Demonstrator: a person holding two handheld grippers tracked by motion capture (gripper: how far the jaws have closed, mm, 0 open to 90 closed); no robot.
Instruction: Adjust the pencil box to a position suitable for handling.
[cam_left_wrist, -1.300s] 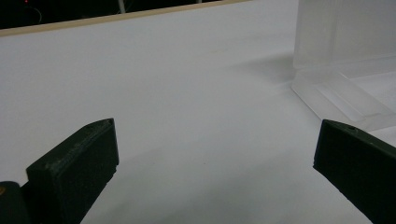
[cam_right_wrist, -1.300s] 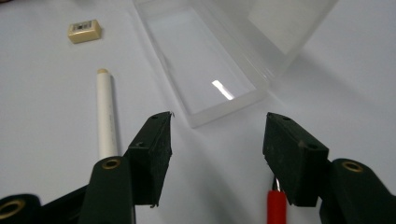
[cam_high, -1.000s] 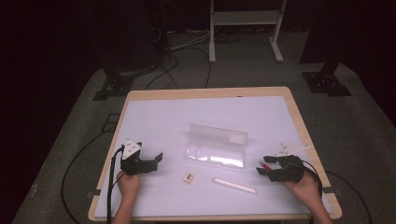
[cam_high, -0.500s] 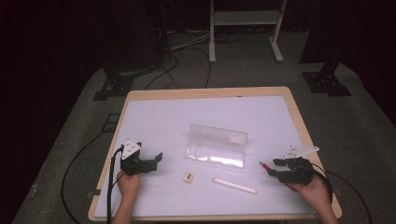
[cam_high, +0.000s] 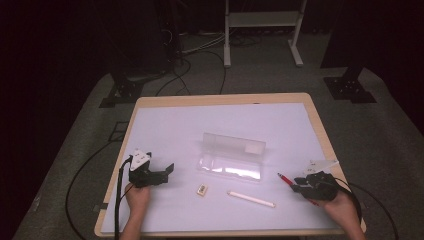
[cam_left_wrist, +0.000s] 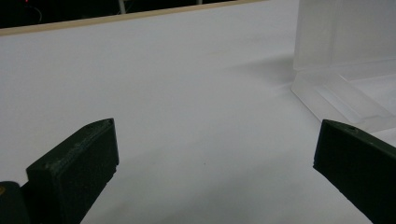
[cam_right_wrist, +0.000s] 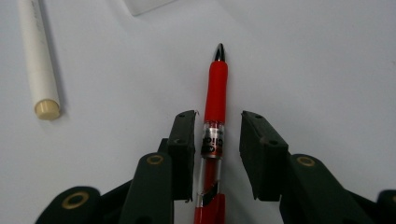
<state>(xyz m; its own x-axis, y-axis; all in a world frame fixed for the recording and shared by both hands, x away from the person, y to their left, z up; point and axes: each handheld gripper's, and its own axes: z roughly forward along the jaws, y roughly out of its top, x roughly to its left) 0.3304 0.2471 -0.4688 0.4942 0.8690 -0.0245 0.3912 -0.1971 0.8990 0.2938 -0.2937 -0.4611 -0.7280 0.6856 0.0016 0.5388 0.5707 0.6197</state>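
Note:
A red pen (cam_right_wrist: 215, 93) with a clear barrel lies on the white table top, its tip pointing away from my right gripper (cam_right_wrist: 217, 121). That gripper is open with one jaw on each side of the barrel; the left jaw is almost touching it and the right one stands apart. From above, the pen (cam_high: 284, 178) sticks out to the left of the right gripper (cam_high: 300, 184) near the front right. A clear plastic case (cam_high: 232, 156) lies open mid-table. My left gripper (cam_high: 165, 172) rests at the front left, open and holding nothing, with the case (cam_left_wrist: 345, 56) ahead on its right.
A white stick (cam_high: 251, 199) with a tan end lies in front of the case; it is seen again as the white stick (cam_right_wrist: 37, 56) left of the pen. A small tan block (cam_high: 202, 189) sits near it. The table has a wooden rim (cam_high: 320, 125).
My right gripper has shifted a little to the right and toward the person, with its top plate tilting up. The left gripper has stayed put.

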